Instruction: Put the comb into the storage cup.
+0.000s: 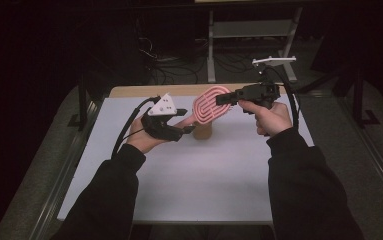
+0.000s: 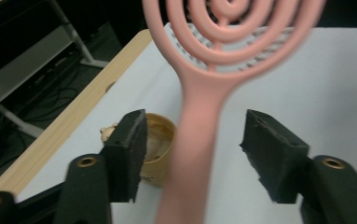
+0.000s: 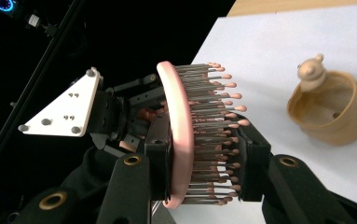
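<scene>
Right gripper (image 3: pixel 203 158) clamps the pink brush's (image 1: pixel 210 104) bristled oval head, left gripper (image 2: pixel 192 149) gaping around its smooth handle.

A small tan cup (image 1: pixel 202 132) with a little figure on its rim stands on the white table (image 1: pixel 189 185), just below and between the two grippers. Beyond the right gripper stands a grey shelf frame (image 1: pixel 251 30); cables (image 1: pixel 171 70) lie on the floor.

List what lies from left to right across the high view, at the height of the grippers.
left gripper → small tan cup → pink hairbrush → right gripper → right hand
</scene>
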`<action>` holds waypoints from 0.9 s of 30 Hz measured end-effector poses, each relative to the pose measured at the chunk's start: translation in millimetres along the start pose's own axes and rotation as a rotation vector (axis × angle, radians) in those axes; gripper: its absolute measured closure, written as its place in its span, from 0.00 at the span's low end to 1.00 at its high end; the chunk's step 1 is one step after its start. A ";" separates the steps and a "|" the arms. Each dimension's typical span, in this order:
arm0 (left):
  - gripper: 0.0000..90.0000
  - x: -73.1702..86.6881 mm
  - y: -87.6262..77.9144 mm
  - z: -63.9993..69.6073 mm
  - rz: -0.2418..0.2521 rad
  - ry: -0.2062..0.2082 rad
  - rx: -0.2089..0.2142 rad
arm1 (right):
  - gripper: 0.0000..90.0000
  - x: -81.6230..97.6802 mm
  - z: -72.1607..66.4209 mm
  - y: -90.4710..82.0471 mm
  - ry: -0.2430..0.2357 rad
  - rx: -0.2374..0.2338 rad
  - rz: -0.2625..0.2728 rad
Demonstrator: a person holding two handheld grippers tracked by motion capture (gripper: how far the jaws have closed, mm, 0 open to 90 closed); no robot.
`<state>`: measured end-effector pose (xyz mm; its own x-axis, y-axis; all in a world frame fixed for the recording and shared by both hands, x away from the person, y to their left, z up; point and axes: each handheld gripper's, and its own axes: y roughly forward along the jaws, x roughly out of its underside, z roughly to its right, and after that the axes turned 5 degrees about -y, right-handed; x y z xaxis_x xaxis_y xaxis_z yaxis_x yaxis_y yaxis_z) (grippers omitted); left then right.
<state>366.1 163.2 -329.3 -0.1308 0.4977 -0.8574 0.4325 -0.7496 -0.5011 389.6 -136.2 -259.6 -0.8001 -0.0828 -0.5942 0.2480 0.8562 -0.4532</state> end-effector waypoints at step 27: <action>0.00 29.8 -25.3 -24.5 0.051 -0.159 0.061 | 0.70 -41.7 -31.2 -55.7 -0.090 0.171 0.075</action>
<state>373.1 207.7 -339.4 -0.2515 0.3871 -0.8871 0.3881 -0.7993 -0.4589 392.1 -164.6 -188.8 -0.7256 -0.0734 -0.6842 0.4007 0.7633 -0.5068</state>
